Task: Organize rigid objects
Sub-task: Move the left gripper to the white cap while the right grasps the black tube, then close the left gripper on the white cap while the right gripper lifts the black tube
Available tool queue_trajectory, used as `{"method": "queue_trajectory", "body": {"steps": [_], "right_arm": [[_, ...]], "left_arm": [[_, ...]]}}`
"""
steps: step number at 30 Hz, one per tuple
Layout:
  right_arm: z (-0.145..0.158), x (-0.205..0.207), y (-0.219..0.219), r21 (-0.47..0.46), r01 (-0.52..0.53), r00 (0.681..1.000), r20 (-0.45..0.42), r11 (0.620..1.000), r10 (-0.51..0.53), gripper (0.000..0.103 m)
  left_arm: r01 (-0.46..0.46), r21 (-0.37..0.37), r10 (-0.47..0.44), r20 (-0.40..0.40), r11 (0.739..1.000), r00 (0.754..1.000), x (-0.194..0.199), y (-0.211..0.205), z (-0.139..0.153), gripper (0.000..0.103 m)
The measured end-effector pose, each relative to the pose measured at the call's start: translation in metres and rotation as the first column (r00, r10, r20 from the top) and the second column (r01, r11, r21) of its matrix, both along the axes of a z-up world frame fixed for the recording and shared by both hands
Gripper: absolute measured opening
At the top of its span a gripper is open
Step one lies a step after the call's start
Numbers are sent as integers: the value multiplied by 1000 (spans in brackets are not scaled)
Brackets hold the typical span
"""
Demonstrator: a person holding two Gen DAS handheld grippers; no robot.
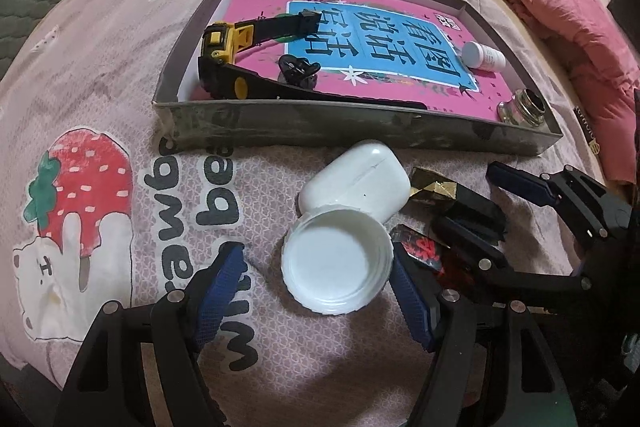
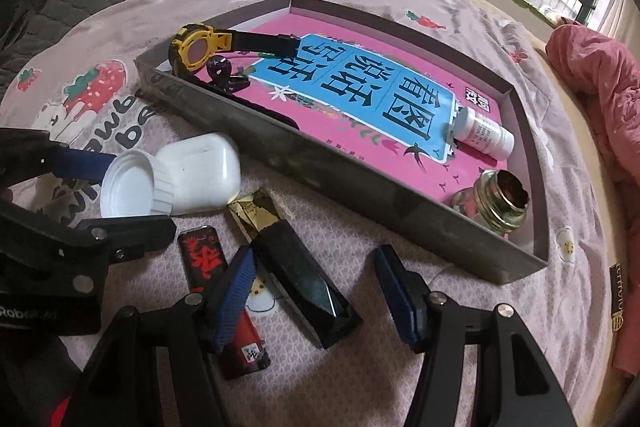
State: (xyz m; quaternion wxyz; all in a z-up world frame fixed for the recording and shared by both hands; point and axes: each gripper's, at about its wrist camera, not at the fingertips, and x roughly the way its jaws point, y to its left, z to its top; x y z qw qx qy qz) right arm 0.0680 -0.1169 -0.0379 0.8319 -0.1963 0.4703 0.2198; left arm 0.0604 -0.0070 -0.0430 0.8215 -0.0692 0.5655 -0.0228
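Bed (image 1: 120,27): work surface. Cardboard tray (image 1: 320,131), frame centre: collecting bin, already holds watch (image 1: 224,47), pill bottle (image 1: 482,55). Left hand-held gripper (image 1: 320,291) released, straddling white cap (image 1: 338,261). Right hand-held gripper (image 2: 316,291) released, straddling black case (image 2: 304,267).

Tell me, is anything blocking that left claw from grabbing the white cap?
Nothing visible does. The left gripper is open with the white cap between its fingers. The white case touches the cap's far edge, toward the tray, not the fingers' path.
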Motion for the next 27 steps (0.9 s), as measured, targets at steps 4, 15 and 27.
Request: {"method": "queue_trajectory", "body": {"steps": [4, 15, 27], "right_arm": [[-2, 3, 3, -5, -4, 1000, -3, 1000, 4, 63], [-1, 4, 3, 36, 20, 1000, -18, 999, -19, 33], [10, -9, -23, 185, 121, 992, -52, 975, -114, 23]], "left_arm": [[-8, -9, 8, 4, 1000, 1000, 1, 2, 0, 75], [-26, -35, 27, 12, 999, 1000, 1, 9, 0, 75], [-39, -9, 39, 11, 999, 999, 1, 4, -3, 75]]}}
